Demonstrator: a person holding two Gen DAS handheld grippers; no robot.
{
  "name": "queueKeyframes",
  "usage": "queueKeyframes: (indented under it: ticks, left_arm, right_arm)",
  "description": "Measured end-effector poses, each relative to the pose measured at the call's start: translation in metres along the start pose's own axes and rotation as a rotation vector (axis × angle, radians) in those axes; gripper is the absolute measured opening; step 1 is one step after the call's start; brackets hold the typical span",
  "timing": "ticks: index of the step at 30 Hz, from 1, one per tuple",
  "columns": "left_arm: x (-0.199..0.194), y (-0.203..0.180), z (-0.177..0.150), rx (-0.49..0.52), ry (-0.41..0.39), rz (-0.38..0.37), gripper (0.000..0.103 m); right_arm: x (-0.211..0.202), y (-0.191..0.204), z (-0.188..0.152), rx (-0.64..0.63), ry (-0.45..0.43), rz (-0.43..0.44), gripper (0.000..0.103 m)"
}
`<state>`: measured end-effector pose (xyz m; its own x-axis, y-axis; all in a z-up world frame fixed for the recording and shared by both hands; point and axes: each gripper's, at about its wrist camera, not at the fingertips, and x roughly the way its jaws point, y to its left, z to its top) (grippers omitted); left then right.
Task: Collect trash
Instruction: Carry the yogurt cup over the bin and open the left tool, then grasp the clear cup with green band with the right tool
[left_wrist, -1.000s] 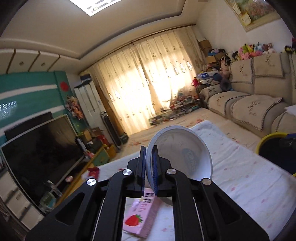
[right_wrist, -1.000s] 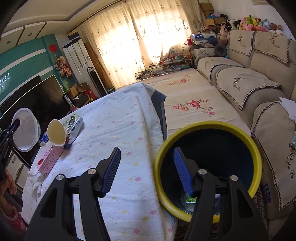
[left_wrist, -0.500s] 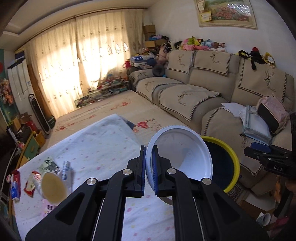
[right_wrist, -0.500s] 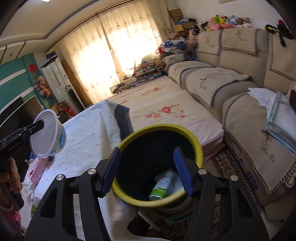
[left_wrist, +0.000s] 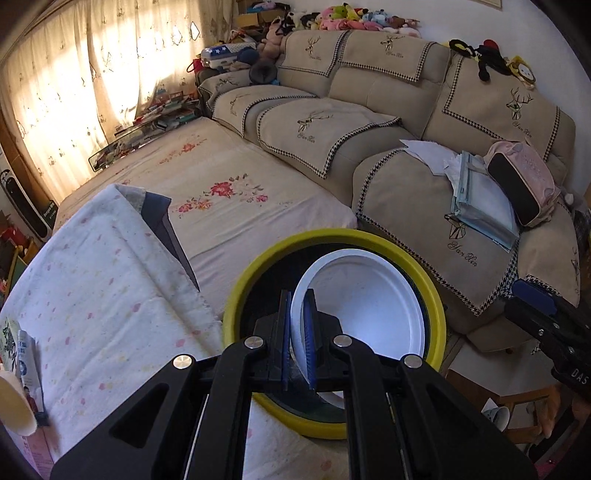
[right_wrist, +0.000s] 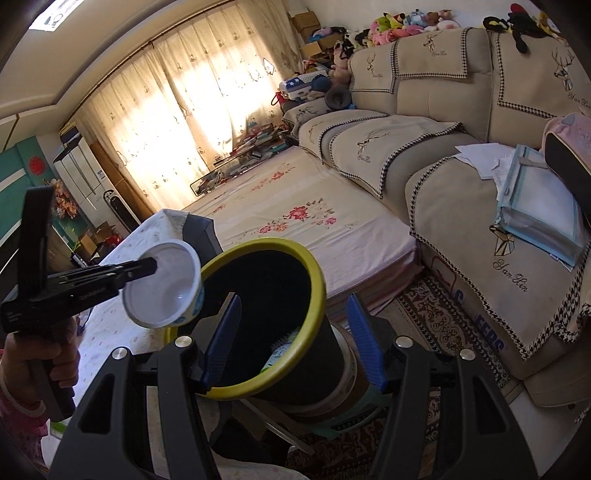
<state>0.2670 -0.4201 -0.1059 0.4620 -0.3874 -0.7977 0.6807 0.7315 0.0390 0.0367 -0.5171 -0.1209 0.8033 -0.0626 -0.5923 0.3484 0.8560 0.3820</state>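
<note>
Left gripper (left_wrist: 297, 338): clamped on the rim of a white paper bowl (left_wrist: 360, 306), blue pads pinching the wall from inside and outside.
Right gripper (right_wrist: 293, 338): jaws apart, nothing pressed between the pads; bin rim seen between and beyond them.
Bowl position: held in the air over the mouth of the yellow-rimmed trash bin (left_wrist: 428, 280) in the left wrist view; in the right wrist view the bowl (right_wrist: 162, 284) hangs at the bin's near-left edge, open side turned toward that camera.
Bin (right_wrist: 306, 273): dark inside, standing beside the cloth-covered table (left_wrist: 99, 295), tilted toward the right wrist camera.
Handling, judged: bowl likely very light, thin-walled and easily dented; a rim pinch as now looks enough, a hard squeeze would probably crease it. Not fragile in a breaking sense; should drop freely once released.
Best hold, judged: rim edge, one pad inside and one outside, bowl hanging below the jaws.
Count, bowls: one held.
Count, bins: one.
Count, trash already in bin: at least one item, a green-and-white container (right_wrist: 280, 350); more cannot be told in the dark.
Count, trash left on table: a paper cup (left_wrist: 13, 402) and a few printed wrappers (left_wrist: 26, 369) at the left edge; exact number unclear.
</note>
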Motion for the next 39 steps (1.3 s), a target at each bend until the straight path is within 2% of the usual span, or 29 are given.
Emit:
queueKeyframes:
  ticks: [6,9,14,18,21,23,25,28,30,32,39]
  left_arm:
    - [0.034,-0.003,0.000,-0.021,0.067,-0.010,0.008]
    - [0.043,-0.003,0.000,-0.029,0.082,-0.004,0.012]
    - [0.034,0.006,0.000,-0.048,0.055,0.015,0.039]
    - [0.011,0.016,0.000,-0.077,0.028,-0.006,0.050]
    - [-0.022,0.027,-0.001,-0.110,-0.037,-0.031,0.063]
    - [-0.053,0.038,-0.004,-0.136,-0.104,-0.037,0.075]
    - [-0.087,0.053,-0.012,-0.168,-0.174,-0.036,0.082]
    - [-0.134,0.082,-0.032,-0.234,-0.269,-0.007,0.092]
    - [-0.162,0.104,-0.053,-0.296,-0.308,0.025,0.093]
    - [-0.188,0.129,-0.080,-0.371,-0.333,0.071,0.097]
    - [-0.256,0.191,-0.201,-0.617,-0.377,0.256,0.098]
  right_arm:
    - [0.001,-0.012,-0.002,0.027,0.004,-0.014,0.057]
    - [0.002,-0.014,-0.002,0.032,0.007,-0.014,0.057]
    - [0.002,-0.008,-0.001,0.023,0.009,-0.010,0.057]
    - [0.001,0.000,0.000,0.009,0.008,-0.004,0.057]
    - [0.000,0.007,-0.001,-0.008,0.012,-0.001,0.058]
    - [0.000,0.015,-0.003,-0.026,0.018,0.005,0.059]
    - [0.002,0.027,-0.007,-0.052,0.031,0.017,0.061]
    - [0.005,0.050,-0.016,-0.100,0.055,0.047,0.062]
    - [0.009,0.072,-0.024,-0.146,0.081,0.080,0.064]
    - [0.012,0.095,-0.033,-0.193,0.104,0.111,0.064]
    - [0.010,0.184,-0.073,-0.353,0.157,0.248,0.064]
